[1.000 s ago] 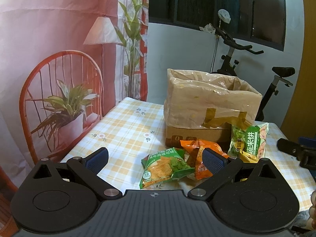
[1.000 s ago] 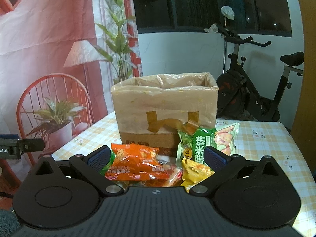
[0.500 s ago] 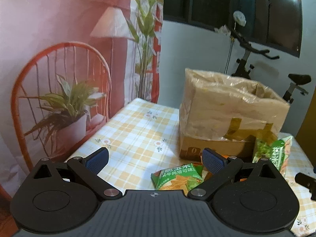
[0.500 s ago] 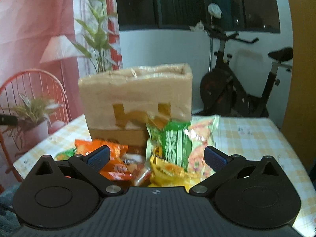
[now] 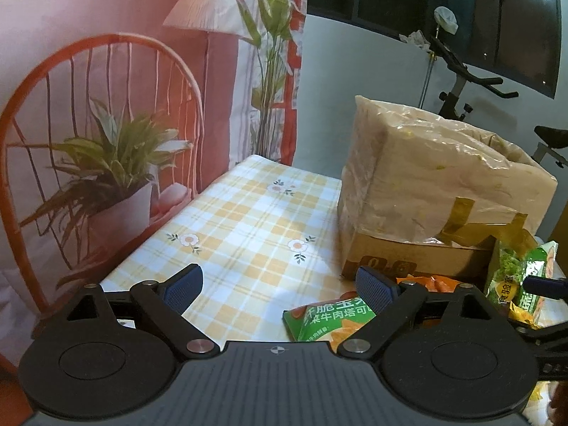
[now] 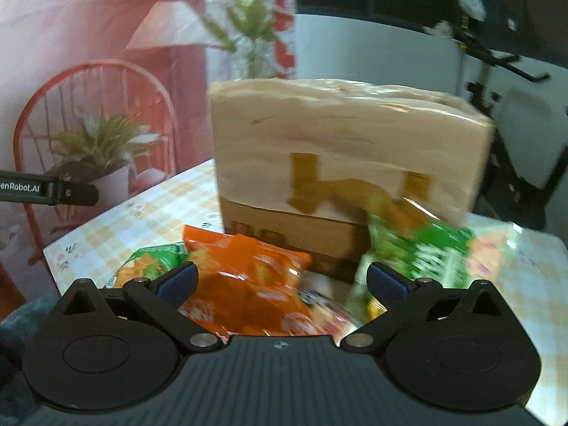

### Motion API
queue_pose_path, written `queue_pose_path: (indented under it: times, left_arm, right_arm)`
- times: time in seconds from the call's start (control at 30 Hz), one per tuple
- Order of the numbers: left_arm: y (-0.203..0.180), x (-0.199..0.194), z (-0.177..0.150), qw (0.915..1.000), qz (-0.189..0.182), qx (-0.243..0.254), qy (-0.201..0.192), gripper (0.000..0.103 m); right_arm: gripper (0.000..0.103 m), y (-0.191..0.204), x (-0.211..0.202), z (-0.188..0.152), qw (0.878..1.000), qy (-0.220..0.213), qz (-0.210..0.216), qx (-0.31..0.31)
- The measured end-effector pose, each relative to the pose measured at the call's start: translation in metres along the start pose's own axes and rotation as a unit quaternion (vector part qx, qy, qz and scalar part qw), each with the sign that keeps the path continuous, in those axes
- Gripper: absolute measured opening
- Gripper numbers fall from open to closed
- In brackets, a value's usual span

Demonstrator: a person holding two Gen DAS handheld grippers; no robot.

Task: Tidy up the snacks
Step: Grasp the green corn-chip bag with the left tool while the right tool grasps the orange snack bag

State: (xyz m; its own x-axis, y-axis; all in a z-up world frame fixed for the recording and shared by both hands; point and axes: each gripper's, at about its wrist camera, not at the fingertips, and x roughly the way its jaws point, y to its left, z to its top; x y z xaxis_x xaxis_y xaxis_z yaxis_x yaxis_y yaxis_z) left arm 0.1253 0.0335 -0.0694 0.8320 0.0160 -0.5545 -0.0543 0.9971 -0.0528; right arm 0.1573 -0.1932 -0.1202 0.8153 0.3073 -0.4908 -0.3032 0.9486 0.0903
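L gripper (image 5: 278, 285): dropped in low, jaws closing from wide, nothing between pads yet.
R gripper (image 6: 280, 282): swung closer, jaws spread, orange bag (image 6: 245, 277) betw. fingers, not pinched.
Green chip bag (image 5: 330, 319): now just under L's right finger.
Box (image 6: 348, 163): behind snacks, bags still outside.
Meaning: both lining up 1st picks; sorting not begun.

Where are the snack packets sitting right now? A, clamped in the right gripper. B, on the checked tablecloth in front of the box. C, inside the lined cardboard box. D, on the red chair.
B: the orange packet, the green chip packet and the green rice-cracker packet all lie on the checked tablecloth at the foot of the lined cardboard box, with neither gripper closed on one.
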Motion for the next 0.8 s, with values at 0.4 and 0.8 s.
queue_pose_path:
  times: [0.4, 0.8]
  left_arm:
    - [0.003, 0.034, -0.029, 0.9966, -0.065, -0.027, 0.044, 0.095]
    - [-0.011, 0.062, -0.032, 0.9899, -0.117, -0.033, 0.072, 0.095]
  right_arm:
    - [0.103, 0.004, 0.050, -0.005, 0.996, 0.053, 0.023, 0.062]
    - [0.085, 0.002, 0.030, -0.016, 0.998, 0.015, 0.009, 0.066]
